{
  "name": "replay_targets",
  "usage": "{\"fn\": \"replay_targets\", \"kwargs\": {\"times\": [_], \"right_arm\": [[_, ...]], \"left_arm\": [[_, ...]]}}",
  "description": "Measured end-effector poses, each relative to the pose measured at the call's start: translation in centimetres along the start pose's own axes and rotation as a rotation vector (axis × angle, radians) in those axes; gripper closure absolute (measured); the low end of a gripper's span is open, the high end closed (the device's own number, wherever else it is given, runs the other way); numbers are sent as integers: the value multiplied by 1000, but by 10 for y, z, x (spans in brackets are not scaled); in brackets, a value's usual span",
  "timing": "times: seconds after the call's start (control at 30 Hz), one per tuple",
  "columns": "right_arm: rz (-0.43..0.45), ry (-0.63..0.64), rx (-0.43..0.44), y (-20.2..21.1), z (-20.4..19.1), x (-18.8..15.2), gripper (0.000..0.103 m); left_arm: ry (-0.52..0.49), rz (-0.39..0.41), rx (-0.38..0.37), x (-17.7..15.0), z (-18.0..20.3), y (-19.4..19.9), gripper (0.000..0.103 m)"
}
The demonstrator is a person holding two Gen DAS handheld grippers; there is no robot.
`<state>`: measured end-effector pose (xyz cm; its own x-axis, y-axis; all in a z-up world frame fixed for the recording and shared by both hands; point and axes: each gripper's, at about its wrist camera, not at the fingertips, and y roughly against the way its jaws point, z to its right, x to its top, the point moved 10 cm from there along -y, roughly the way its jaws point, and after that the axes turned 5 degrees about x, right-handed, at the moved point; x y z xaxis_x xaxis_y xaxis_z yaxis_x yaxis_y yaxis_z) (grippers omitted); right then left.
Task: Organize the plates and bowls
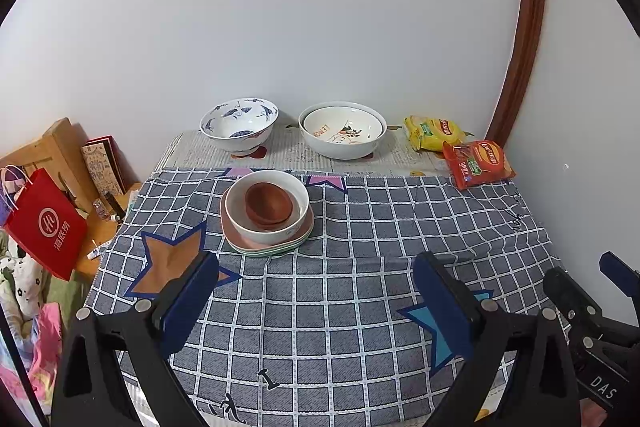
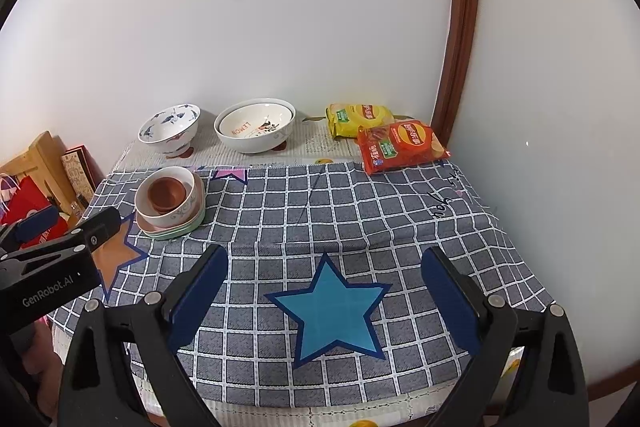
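Both my claws hang wide open over the near half of the tabletop [image 2: 280, 227], and between them there's only bare checked cloth [image 1: 360, 227], open ground. My left claw [image 1: 316, 303] has a clear run forward to the stack of plates and bowls [image 1: 267, 211] on the left of the cloth. My right claw [image 2: 324, 303] faces wide free cloth ahead. At the back, by the wall, the blue-patterned bowl [image 1: 239, 125] and the nested white bowls [image 1: 342, 133] stand apart with a passable gap between. The red chip bag [image 2: 400, 147] and yellow chip bag [image 2: 356, 119] crowd the far right corner against the wall [image 2: 540, 147].
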<state>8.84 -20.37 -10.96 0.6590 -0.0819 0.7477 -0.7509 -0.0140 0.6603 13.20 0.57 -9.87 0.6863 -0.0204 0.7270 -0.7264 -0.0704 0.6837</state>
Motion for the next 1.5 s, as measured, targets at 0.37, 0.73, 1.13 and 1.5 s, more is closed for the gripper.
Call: {"fn": "replay_targets", "kwargs": {"times": [0.37, 0.73, 1.13, 1.5], "right_arm": [[1, -4, 8, 0, -1, 1, 7], [0, -4, 13, 0, -4, 0, 7], [2, -8, 15, 1, -3, 0, 7], [5, -9, 21, 0, -4, 3, 7]], "left_arm": [[-4, -9, 1, -1, 0, -2, 5], [-11, -4, 1, 0, 2, -1, 5], [-10, -7, 3, 1, 0, -2, 5], [-14, -4, 3, 2, -1, -1, 5]]}}
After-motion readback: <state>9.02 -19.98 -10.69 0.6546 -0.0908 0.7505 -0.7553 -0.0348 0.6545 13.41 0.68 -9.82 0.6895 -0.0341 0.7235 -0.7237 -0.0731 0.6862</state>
